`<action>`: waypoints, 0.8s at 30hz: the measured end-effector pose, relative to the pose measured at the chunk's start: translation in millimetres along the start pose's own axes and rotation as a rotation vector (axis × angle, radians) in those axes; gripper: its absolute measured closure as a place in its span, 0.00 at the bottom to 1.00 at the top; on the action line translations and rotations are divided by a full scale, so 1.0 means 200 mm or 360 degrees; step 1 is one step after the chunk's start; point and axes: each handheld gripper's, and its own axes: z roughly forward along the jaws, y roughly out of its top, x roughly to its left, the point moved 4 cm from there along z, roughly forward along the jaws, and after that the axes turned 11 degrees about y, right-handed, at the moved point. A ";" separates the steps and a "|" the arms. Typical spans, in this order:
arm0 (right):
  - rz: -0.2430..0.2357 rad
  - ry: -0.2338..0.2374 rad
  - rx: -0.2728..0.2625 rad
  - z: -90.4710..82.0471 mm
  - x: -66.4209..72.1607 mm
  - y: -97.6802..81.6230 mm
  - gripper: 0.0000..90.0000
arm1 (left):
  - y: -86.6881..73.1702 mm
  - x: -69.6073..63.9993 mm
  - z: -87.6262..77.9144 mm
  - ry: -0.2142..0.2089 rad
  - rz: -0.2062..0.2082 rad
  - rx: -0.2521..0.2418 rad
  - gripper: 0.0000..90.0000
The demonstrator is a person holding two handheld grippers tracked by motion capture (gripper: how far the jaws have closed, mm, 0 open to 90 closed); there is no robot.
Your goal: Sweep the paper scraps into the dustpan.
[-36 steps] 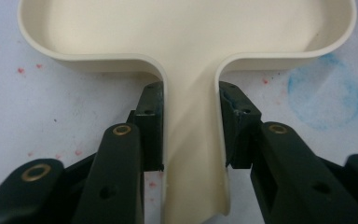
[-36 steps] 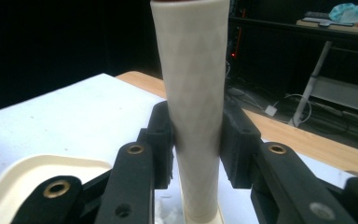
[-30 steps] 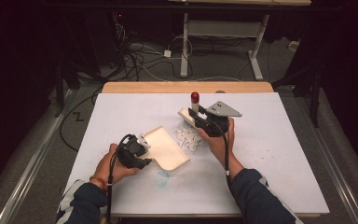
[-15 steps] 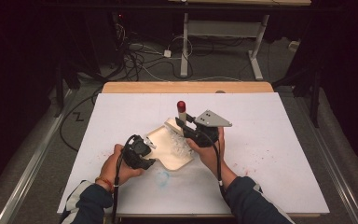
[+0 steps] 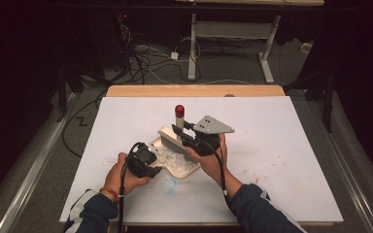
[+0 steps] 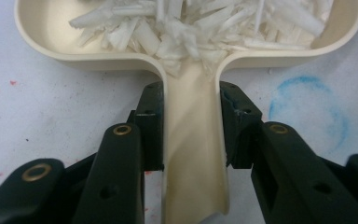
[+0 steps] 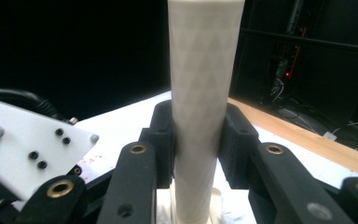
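Left gripper point(image 6: 193, 140) pinches the cream dustpan's handle point(image 6: 193, 154); the dustpan point(image 5: 175, 160) sits mid-table, full of white shreds point(image 6: 200, 28). Right gripper point(image 7: 198, 140) clamps the brush handle point(image 7: 205, 93), bristles seemingly at the pan's twelve o'clock edge.

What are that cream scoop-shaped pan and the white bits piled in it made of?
The dustpan looks like moulded plastic: a smooth, slightly glossy cream surface with rounded edges and one seamless handle. The white bits look like shredded paper or thin plastic scraps: matte, flat, torn strips. The pictures leave open which.
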 end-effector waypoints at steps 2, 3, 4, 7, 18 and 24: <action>0.0024 0.0000 -0.0018 -0.02 -0.02 0.01 0.78 | -0.01 0.00 0.00 0.0002 -0.0003 0.0000 0.70; 0.0024 0.0000 -0.0018 -0.02 -0.02 0.01 0.78 | -0.02 0.00 0.00 0.0001 -0.0005 0.0000 0.70; 0.0038 -0.0015 -0.0034 -0.04 -0.03 0.03 0.78 | -0.02 0.00 0.00 0.0003 -0.0005 -0.0002 0.70; 0.0025 -0.0033 -0.0039 -0.06 -0.05 0.05 0.78 | -0.04 0.01 0.01 0.0010 -0.0013 -0.0016 0.71; 0.0030 -0.0182 -0.0056 -0.20 -0.22 0.08 0.78 | -0.08 0.04 0.01 0.0023 -0.0041 -0.0006 0.71; -0.0020 -0.0293 0.0004 -0.17 -0.32 0.05 0.78 | -0.10 0.08 0.01 0.0016 -0.0081 0.0006 0.71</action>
